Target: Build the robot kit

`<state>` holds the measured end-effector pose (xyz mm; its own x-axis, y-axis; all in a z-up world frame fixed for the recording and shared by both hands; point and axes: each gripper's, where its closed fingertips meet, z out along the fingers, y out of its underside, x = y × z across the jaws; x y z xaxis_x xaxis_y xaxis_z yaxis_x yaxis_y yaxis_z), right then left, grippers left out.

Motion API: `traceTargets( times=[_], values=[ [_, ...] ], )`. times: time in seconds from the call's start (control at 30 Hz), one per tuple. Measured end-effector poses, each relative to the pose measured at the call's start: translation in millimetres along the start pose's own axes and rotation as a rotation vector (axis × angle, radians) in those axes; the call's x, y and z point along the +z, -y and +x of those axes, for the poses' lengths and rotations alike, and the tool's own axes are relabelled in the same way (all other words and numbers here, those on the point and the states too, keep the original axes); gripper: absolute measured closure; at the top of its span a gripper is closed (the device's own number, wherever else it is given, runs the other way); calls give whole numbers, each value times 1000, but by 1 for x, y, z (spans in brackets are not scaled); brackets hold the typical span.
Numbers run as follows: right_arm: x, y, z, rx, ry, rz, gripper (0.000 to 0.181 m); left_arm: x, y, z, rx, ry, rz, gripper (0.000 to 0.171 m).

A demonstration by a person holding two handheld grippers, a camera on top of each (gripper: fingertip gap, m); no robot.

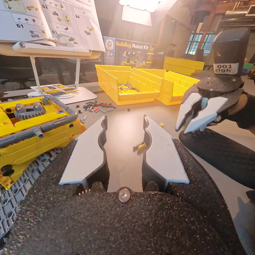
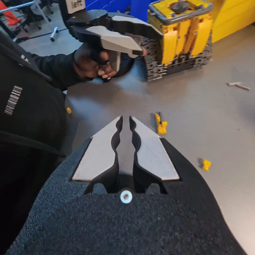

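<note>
Left gripper (image 1: 124, 121) jaws wide apart over grey desk (image 1: 124, 158), empty; small yellow-and-black piece (image 1: 140, 146) just inside right jaw, tracked yellow model (image 1: 34, 124) beside left. Right gripper (image 2: 125, 117) jaws narrowly parted, empty, yellow brick (image 2: 160, 124) near. Printed kit box (image 1: 129, 53) behind yellow bins (image 1: 128, 88).

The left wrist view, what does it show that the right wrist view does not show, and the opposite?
Only the left wrist view shows the instruction booklet on its stand, the kit box, the yellow bins and the scatter of small pins.

Only the right wrist view shows the person's black jacket, the hand on the left gripper's handle, and a small yellow piece.

Both show the yellow tracked model, the grey table, both open empty grippers, left and right, and a yellow piece with a black pin.
</note>
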<state>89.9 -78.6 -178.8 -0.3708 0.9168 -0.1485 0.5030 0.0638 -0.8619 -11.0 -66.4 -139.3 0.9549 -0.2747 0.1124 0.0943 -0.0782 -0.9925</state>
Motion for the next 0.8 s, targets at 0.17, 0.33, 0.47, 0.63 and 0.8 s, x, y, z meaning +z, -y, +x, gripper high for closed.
traceTargets(
  times=[0.17,0.33,0.47,0.63,0.8],
  values=[
    [44,-11,-68,-253,271,-108,168,-12,10,5,26,2,20,121],
    [82,-20,-107,-418,439,-211,164,-44,23,-3,42,71,33,122],
    [112,-22,-131,-492,558,-242,162,-74,28,-17,62,172,42,122],
    [134,-20,-153,-605,647,-288,160,-107,28,-37,70,285,48,122],
    [142,-27,-154,-701,627,-377,167,-120,25,-45,79,326,39,122]
  ],
)
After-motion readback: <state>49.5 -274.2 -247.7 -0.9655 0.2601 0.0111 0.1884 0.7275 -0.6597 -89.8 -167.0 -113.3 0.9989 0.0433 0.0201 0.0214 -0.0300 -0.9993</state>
